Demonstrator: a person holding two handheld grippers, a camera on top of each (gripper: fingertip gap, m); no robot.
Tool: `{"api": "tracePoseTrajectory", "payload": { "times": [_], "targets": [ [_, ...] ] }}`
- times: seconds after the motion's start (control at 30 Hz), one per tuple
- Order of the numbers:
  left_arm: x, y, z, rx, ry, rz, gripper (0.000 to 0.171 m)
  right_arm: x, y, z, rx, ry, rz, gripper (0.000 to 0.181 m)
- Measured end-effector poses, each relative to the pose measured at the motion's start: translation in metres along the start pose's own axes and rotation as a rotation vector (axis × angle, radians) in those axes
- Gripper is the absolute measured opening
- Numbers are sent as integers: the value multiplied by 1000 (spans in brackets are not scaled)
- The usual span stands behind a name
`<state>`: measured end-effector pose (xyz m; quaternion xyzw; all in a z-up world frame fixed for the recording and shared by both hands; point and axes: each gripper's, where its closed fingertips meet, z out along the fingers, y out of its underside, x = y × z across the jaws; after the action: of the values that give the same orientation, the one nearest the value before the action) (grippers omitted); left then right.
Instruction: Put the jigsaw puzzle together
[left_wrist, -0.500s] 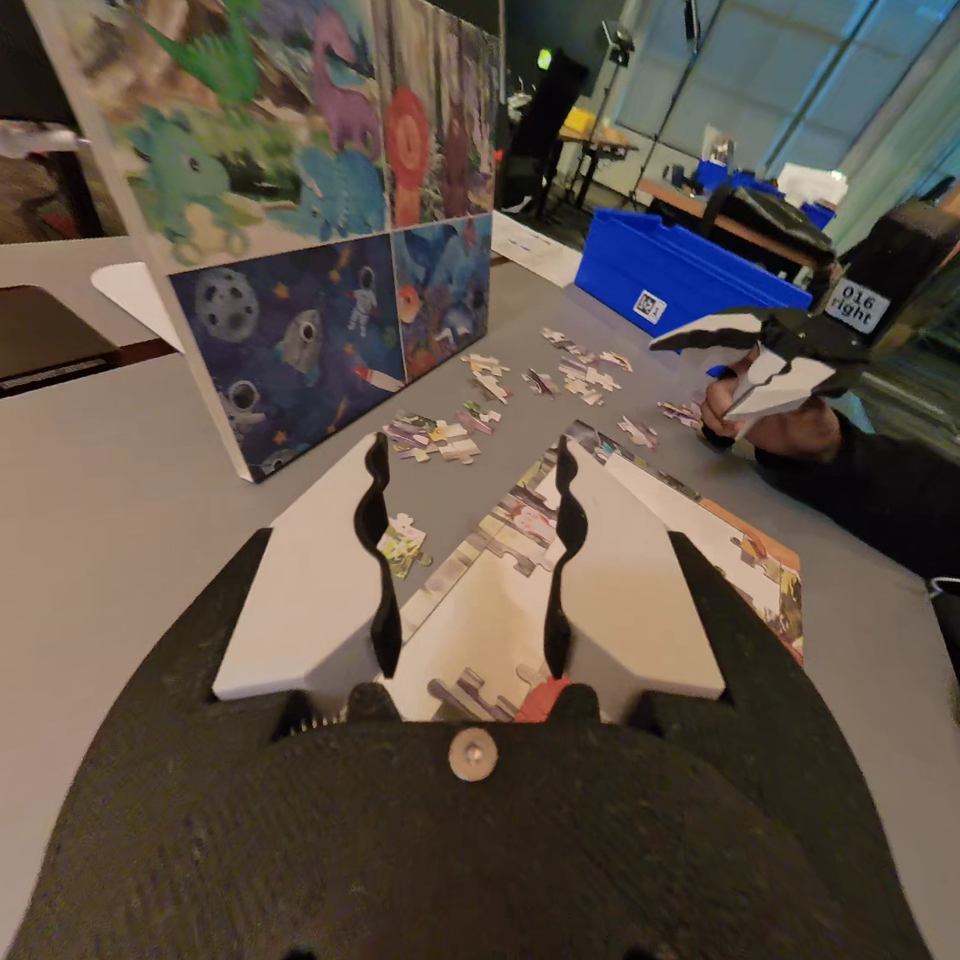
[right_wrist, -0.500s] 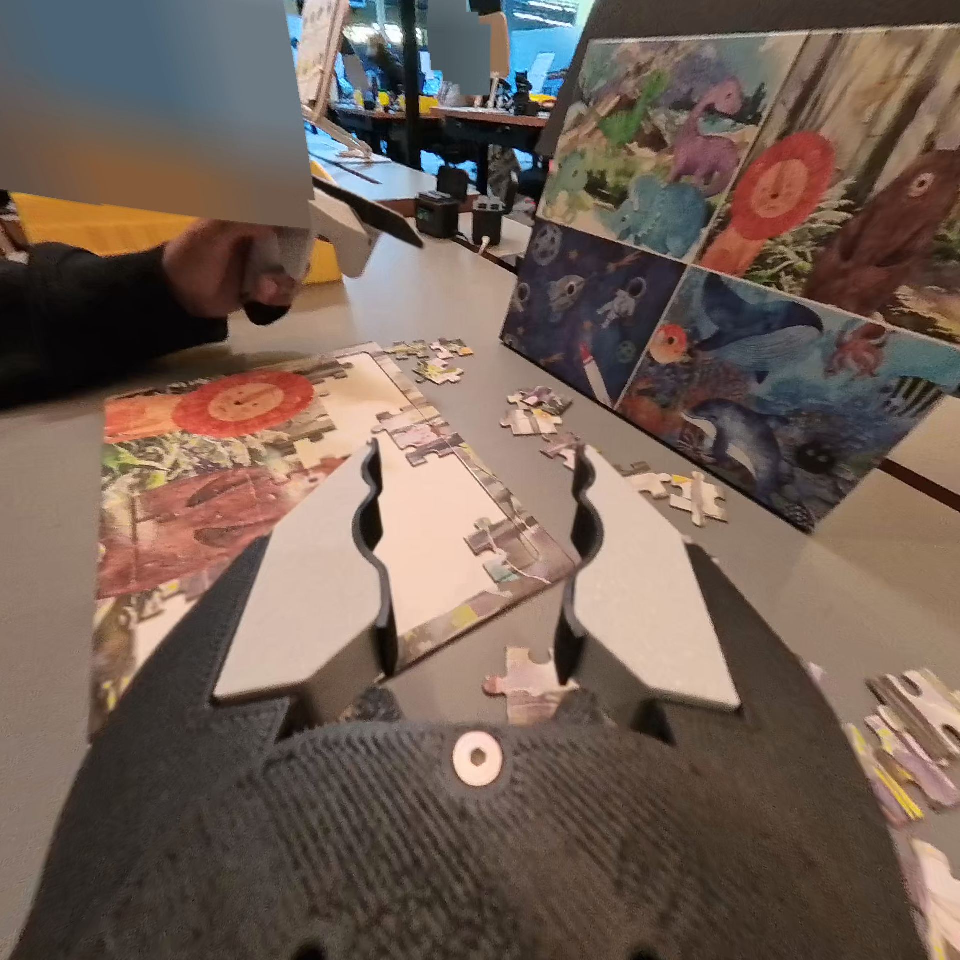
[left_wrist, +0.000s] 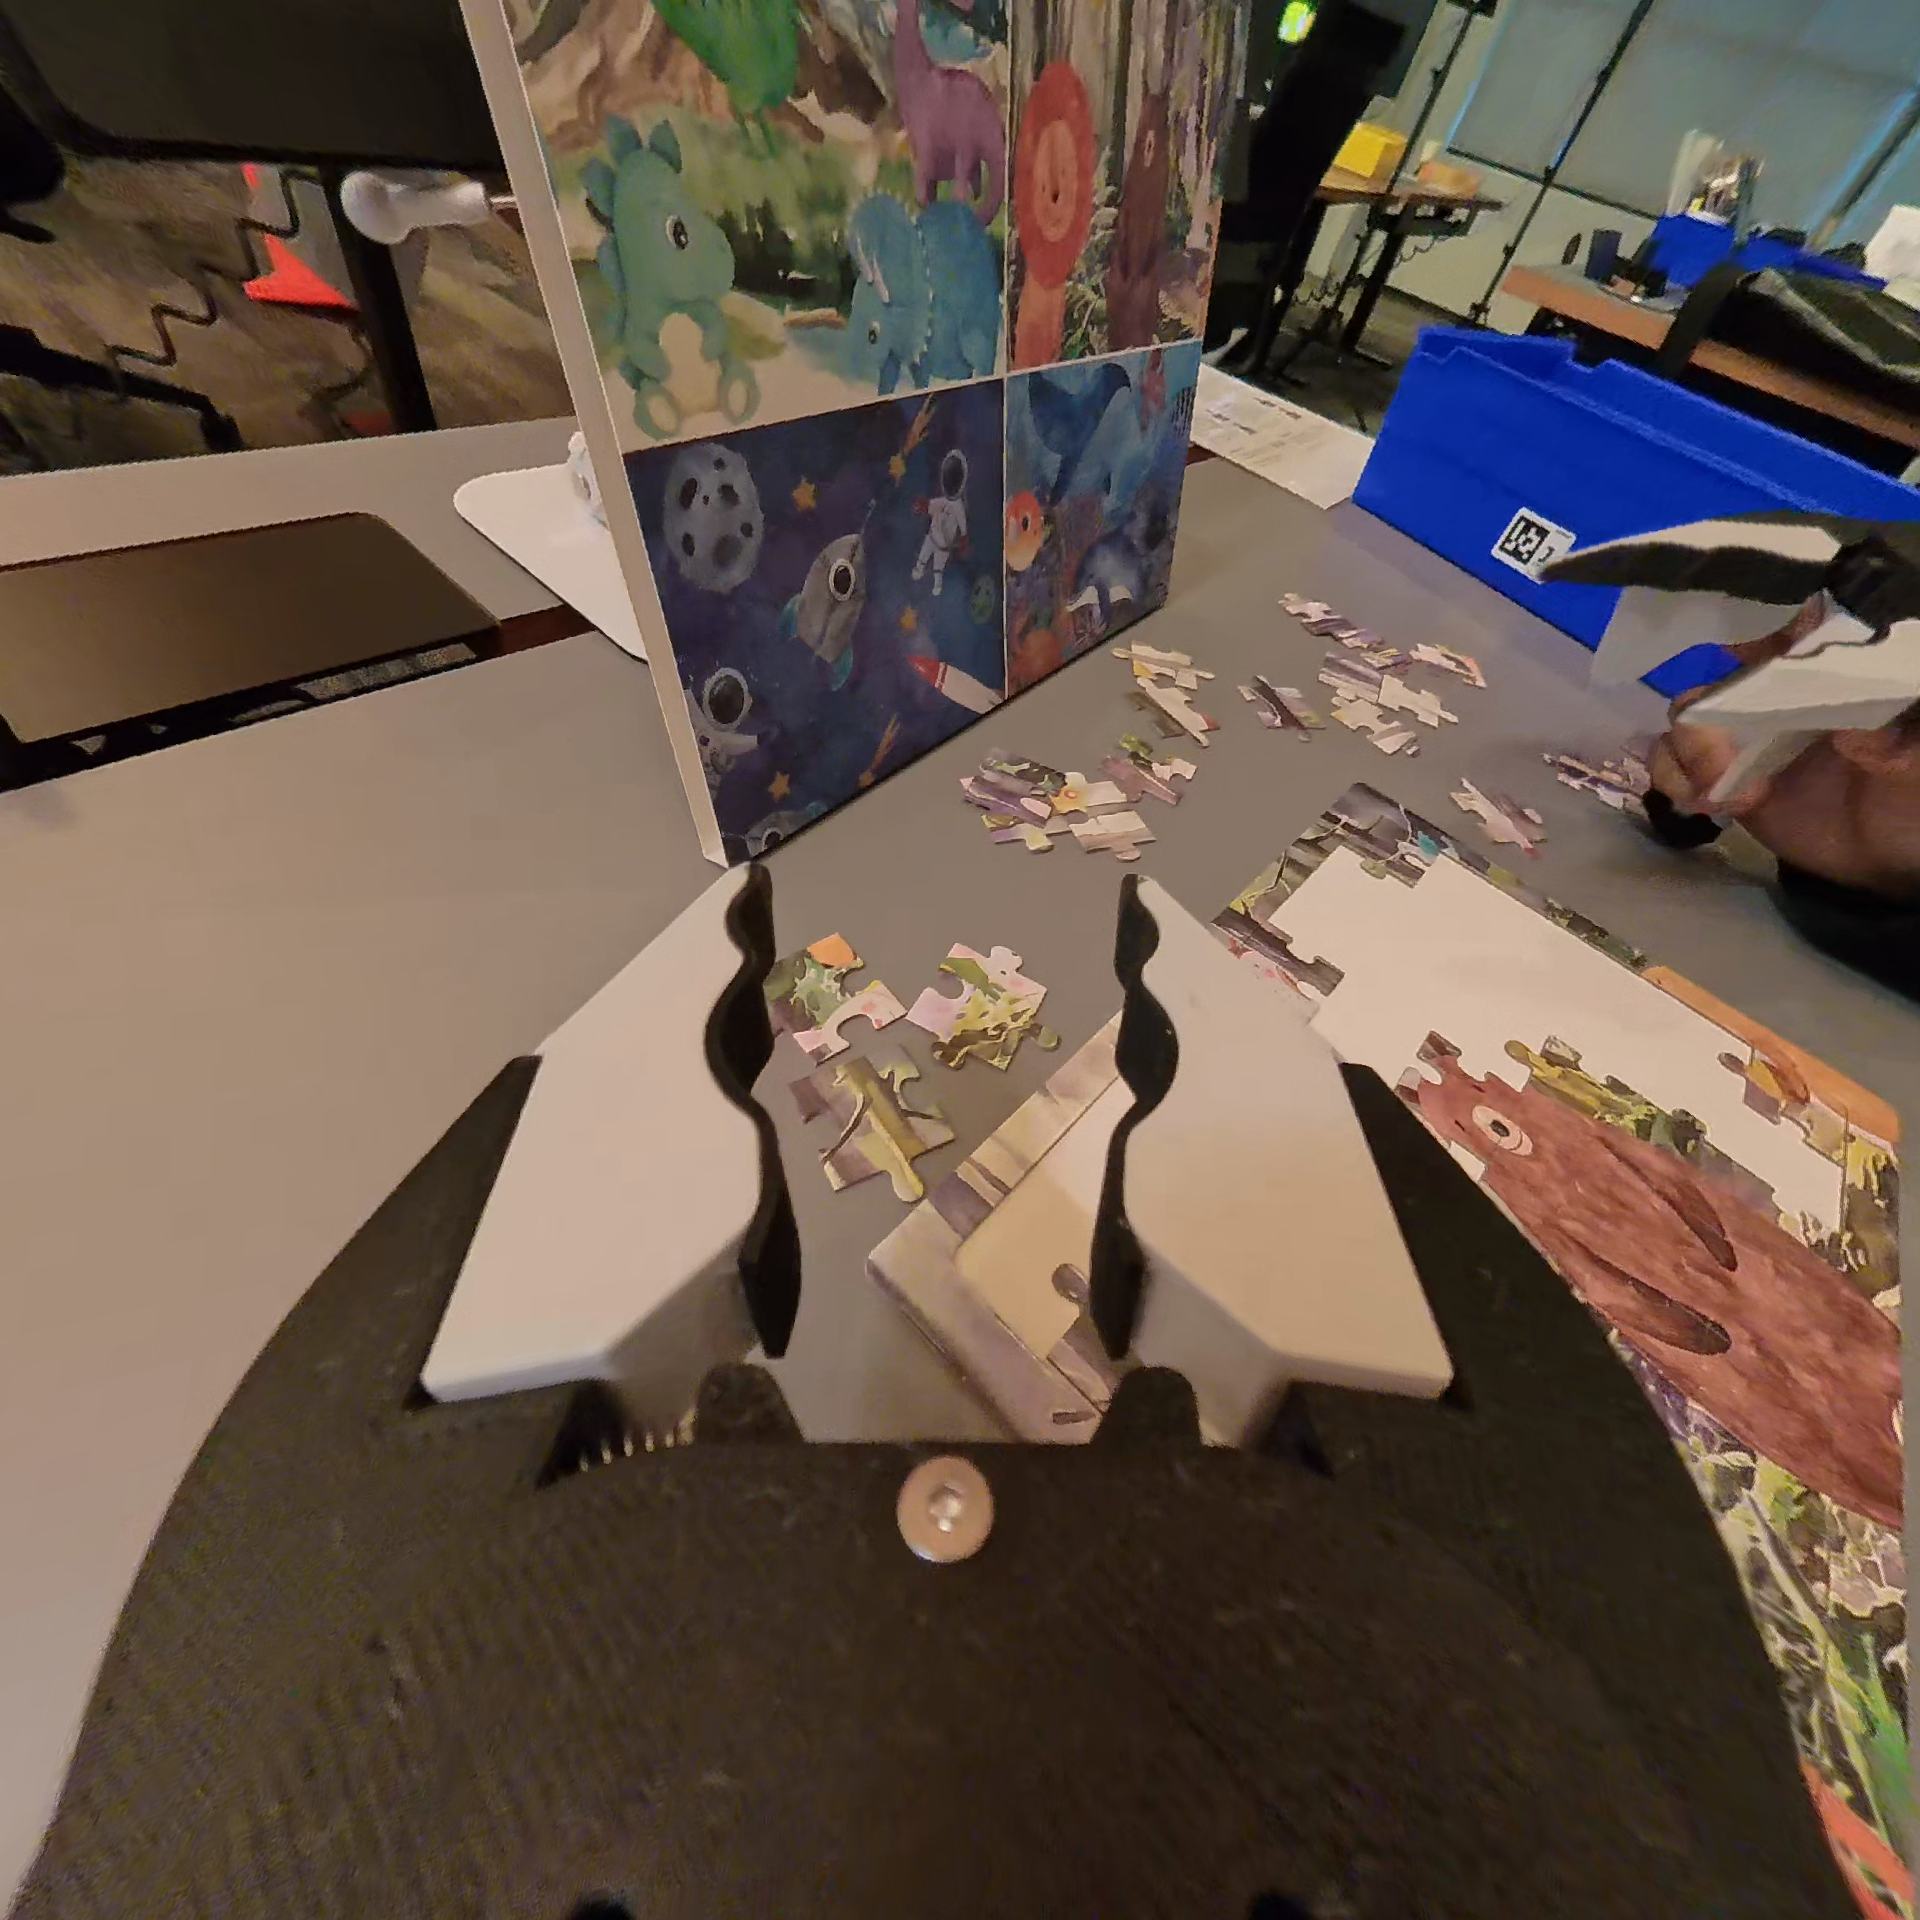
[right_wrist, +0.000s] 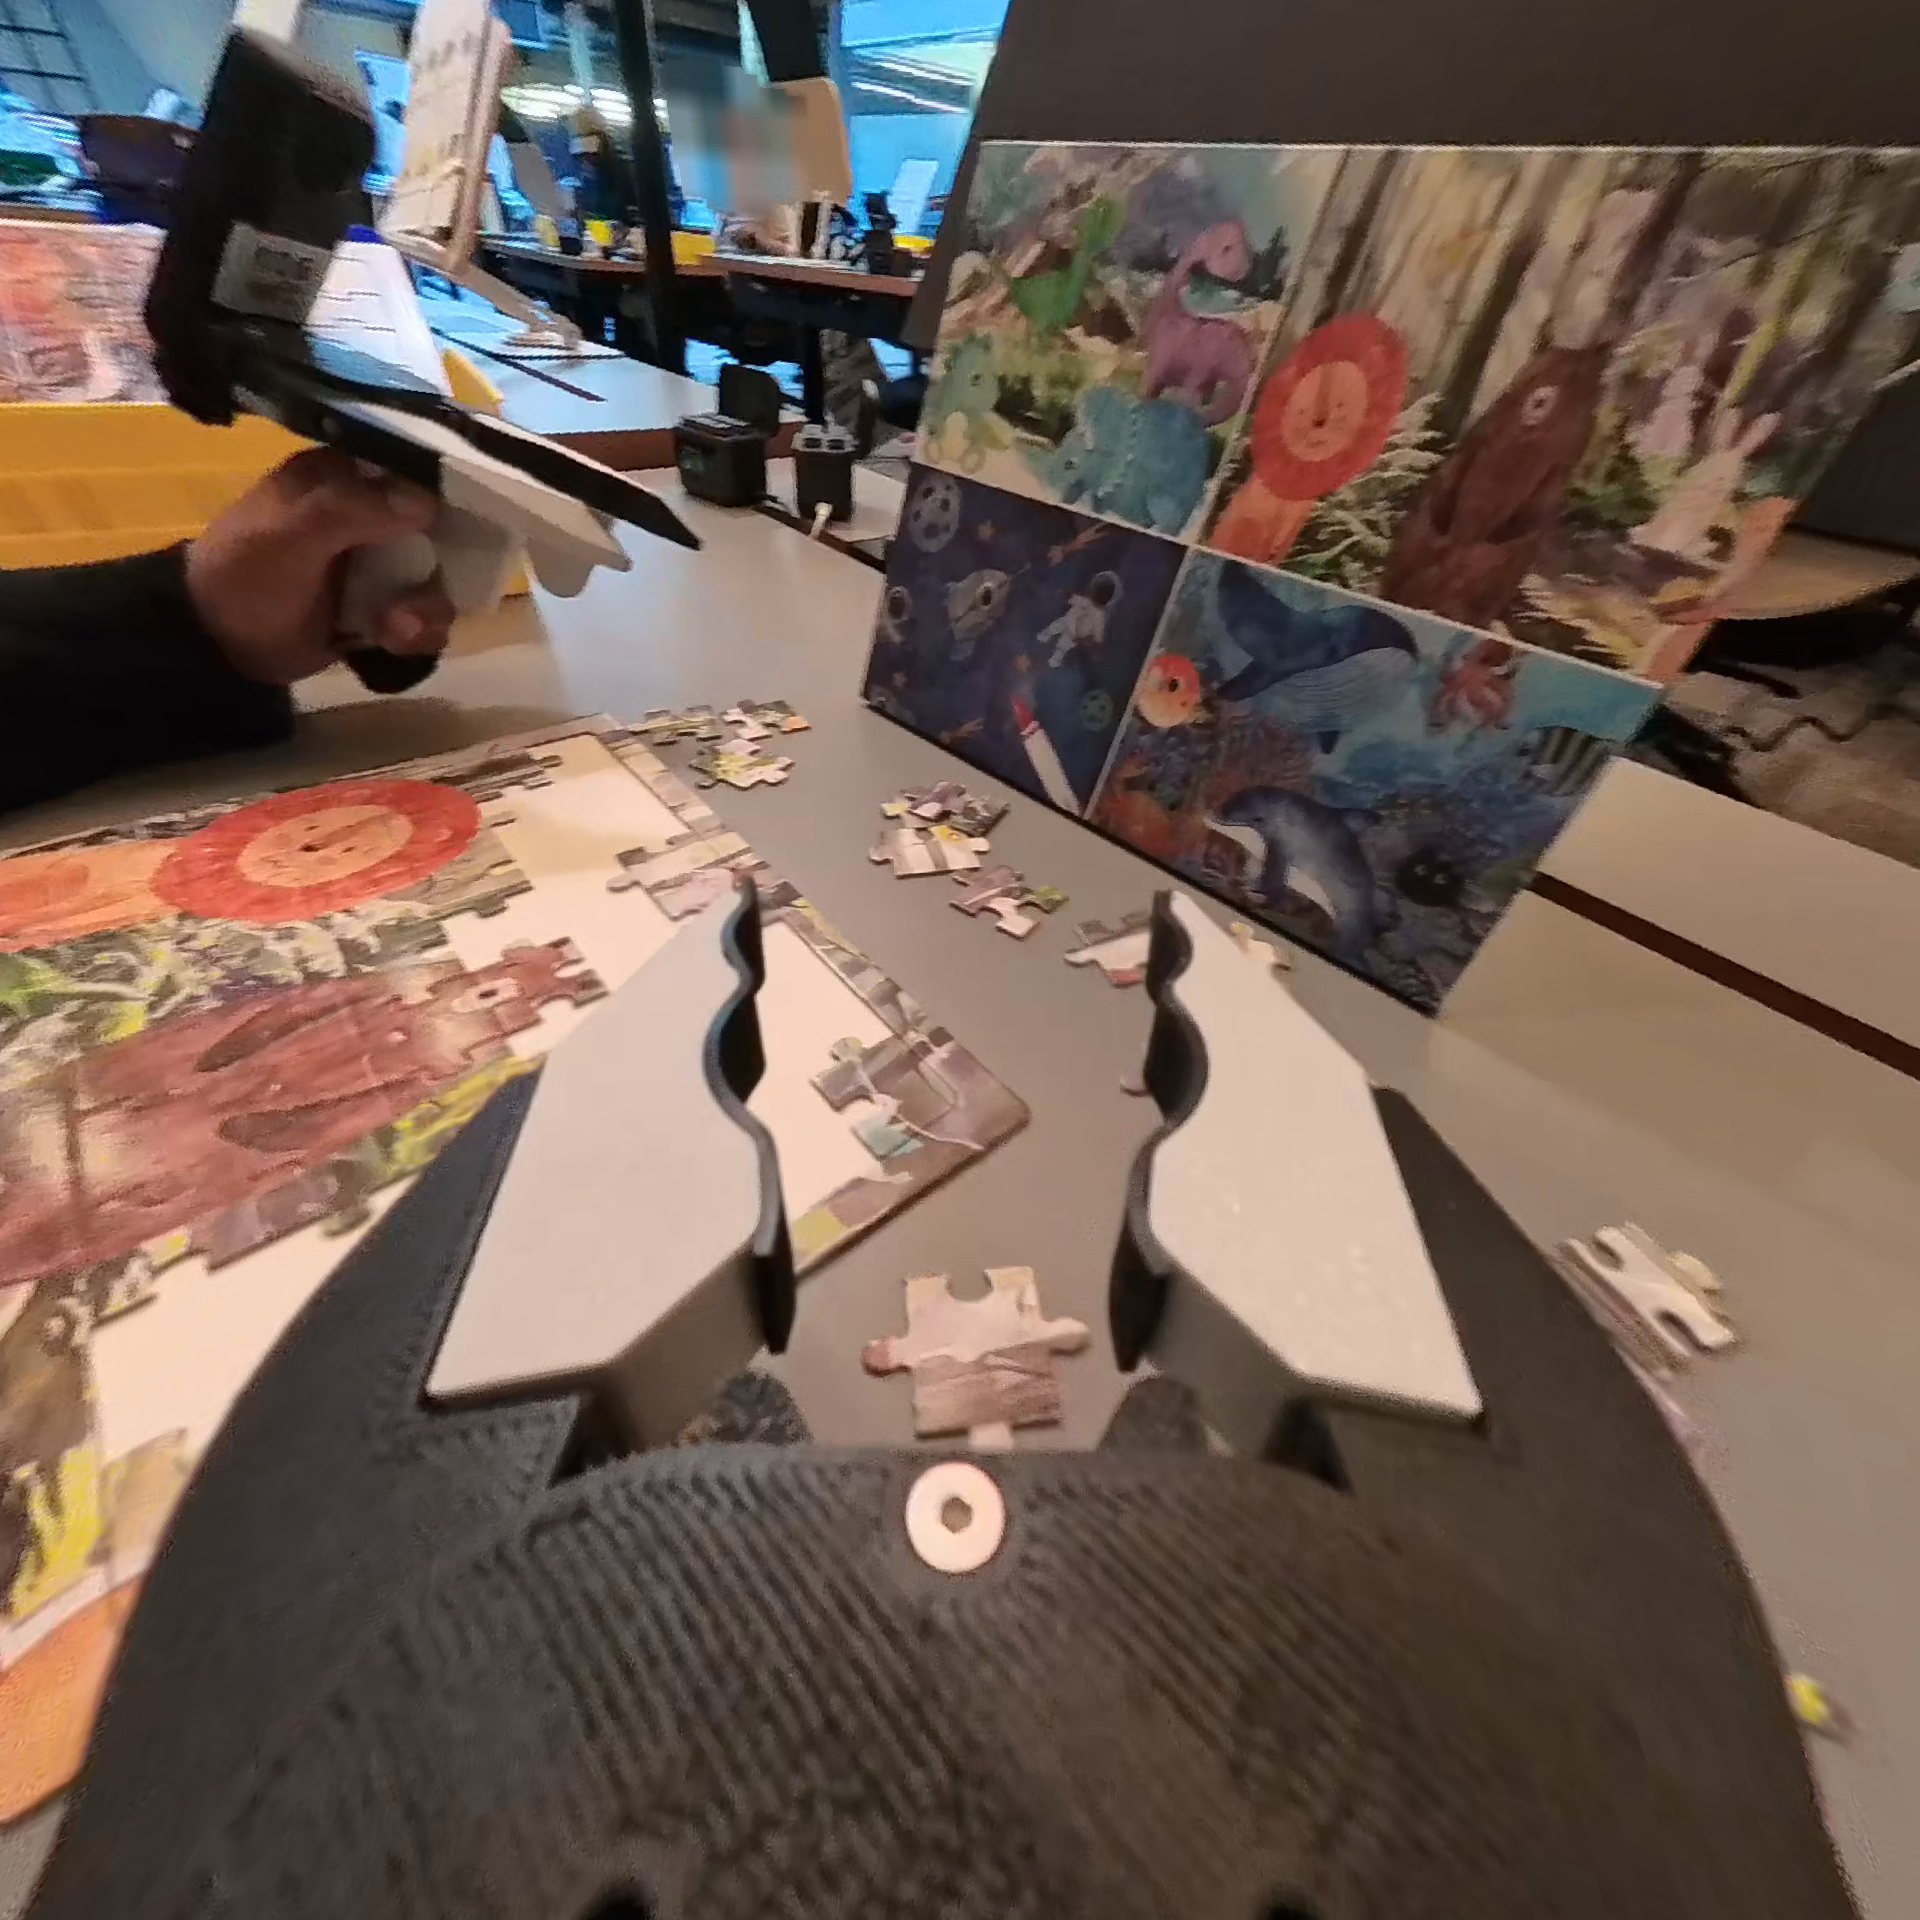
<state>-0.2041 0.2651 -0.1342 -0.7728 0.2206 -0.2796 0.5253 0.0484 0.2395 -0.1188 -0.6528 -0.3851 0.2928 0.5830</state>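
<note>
Both wrist views low, near table (left_wrist: 312, 935), facing picture board (right_wrist: 1299, 582).

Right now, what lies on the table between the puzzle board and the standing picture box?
Loose puzzle pieces are scattered on grey table between puzzle board and picture box; both views show it.

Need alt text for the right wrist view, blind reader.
Open right tongs hover over a loose puzzle piece on a grey table, beside a half-finished lion-and-bear jigsaw. An illustrated picture board stands behind.
</note>
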Motion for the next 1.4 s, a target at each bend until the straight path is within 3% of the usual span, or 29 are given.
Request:
{"api": "tracePoseTrajectory", "payload": {
  "times": [0.23,0.37,0.47,0.57,0.67,0.83,1.07,1.4],
  "targets": [
    [6,-2,-3,56,20,43,61,30,2,-9,16,138,1,70],
    [4,-9,-7,98,10,39,61,77,-19,-4,50,301,19,64],
    [4,-9,-8,105,20,23,61,92,-40,9,166,226,163,58],
    [6,-10,-6,109,36,12,61,82,-26,12,119,107,220,53],
    [11,-6,0,83,69,6,62,86,-9,0,24,190,120,44],
    [16,6,10,17,70,37,64,67,-36,-6,68,144,86,43],
    [16,1,6,42,69,40,65,70,-59,-34,75,281,-108,35],
    [15,4,7,36,81,19,65,83,-59,-51,143,284,-10,35]
  ]
}}
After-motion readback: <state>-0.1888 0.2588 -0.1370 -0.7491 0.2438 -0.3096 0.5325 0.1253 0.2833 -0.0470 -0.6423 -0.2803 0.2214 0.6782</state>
